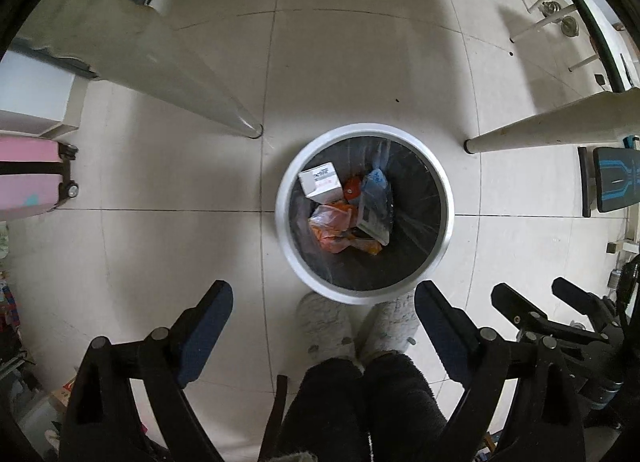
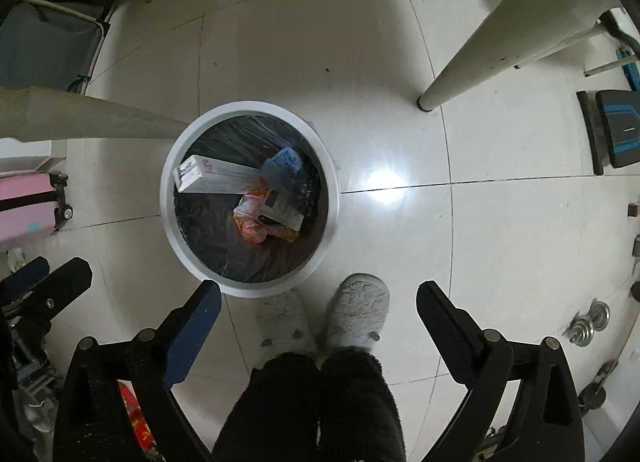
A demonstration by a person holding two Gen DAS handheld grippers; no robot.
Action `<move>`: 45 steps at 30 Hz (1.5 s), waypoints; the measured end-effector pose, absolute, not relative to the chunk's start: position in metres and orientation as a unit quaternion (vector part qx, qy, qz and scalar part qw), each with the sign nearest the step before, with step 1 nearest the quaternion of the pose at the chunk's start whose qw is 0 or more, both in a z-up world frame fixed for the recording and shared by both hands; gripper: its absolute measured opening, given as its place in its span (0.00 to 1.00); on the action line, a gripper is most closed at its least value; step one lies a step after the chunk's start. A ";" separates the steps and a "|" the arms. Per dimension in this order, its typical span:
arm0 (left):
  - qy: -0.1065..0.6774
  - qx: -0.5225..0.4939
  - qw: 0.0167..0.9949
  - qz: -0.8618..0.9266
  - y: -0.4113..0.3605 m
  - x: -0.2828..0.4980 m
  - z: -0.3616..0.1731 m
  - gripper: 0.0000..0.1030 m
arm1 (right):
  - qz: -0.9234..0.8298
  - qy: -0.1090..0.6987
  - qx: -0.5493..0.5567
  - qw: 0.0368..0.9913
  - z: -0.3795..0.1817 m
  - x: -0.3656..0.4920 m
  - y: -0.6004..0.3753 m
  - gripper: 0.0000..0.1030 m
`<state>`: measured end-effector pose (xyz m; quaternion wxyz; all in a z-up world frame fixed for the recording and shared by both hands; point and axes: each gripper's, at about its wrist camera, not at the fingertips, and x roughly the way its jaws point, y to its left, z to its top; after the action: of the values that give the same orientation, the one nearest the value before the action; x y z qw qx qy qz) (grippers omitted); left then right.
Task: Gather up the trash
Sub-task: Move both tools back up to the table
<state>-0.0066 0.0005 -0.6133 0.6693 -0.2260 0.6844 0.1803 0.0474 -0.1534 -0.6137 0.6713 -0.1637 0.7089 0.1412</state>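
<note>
Both grippers are held high above the white-rimmed trash bin (image 1: pixel 444 217), which stands on the tiled floor just ahead of the person's grey slippers (image 2: pixel 360 310). The left gripper (image 1: pixel 324 294) has its fingers spread wide with nothing between them, and the right gripper (image 2: pixel 318 294) is likewise spread and empty.

The collected trash lies at the bottom of the bin, on the black liner: a long white carton (image 2: pixel 212 177), a blue plastic wrapper (image 1: pixel 376 181), an orange wrapper (image 1: pixel 332 225) and a flatter printed packet (image 2: pixel 280 207). In the right wrist view the carton's long axis is seen running from the bin's left wall towards its centre, roughly level, with a printed end face turned to the left wall. In the left wrist view that end face is presented to the camera, so the carton appears foreshortened. The packet's long axis is angled across the carton's, pointing down and right of the bin's centre.

Several risks can be judged from here. The bin stands touching or just beside the slippers, so it could be knocked over by a step forward. A table leg (image 1: pixel 240 121) stands just left of the bin, and could be struck if a gripper is lowered carelessly. The thin liner could be snagged by a fingertip
</note>
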 end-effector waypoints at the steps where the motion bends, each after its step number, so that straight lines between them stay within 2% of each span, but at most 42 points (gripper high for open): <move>1: 0.684 -0.224 0.670 0.182 0.001 -0.009 -0.610 0.90 | 0.141 0.707 -0.166 0.673 -0.609 0.046 -0.154 0.96; 8: 0.677 -0.208 0.679 0.194 -0.002 -0.029 -0.570 0.90 | 0.149 0.694 -0.171 0.684 -0.557 0.027 -0.149 0.96; 18: 0.658 -0.208 0.694 0.204 -0.002 -0.058 -0.489 0.90 | 0.165 0.671 -0.172 0.702 -0.449 -0.001 -0.141 0.96; 29: 0.608 -0.206 0.734 0.222 0.020 -0.056 -0.351 0.90 | 0.185 0.661 -0.136 0.714 -0.301 -0.013 -0.115 0.96; 36: 0.555 -0.183 0.775 0.242 0.059 0.003 -0.278 0.90 | 0.204 0.611 -0.129 0.754 -0.201 0.056 -0.076 0.96; 45: 0.532 -0.176 0.785 0.266 0.104 0.103 -0.234 0.90 | 0.218 0.588 -0.131 0.768 -0.156 0.199 -0.031 0.96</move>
<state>0.1032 0.1036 -0.2337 0.7846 -0.1758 0.5318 0.2660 0.1991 -0.0307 -0.1562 0.7683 -0.1306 0.5876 0.2177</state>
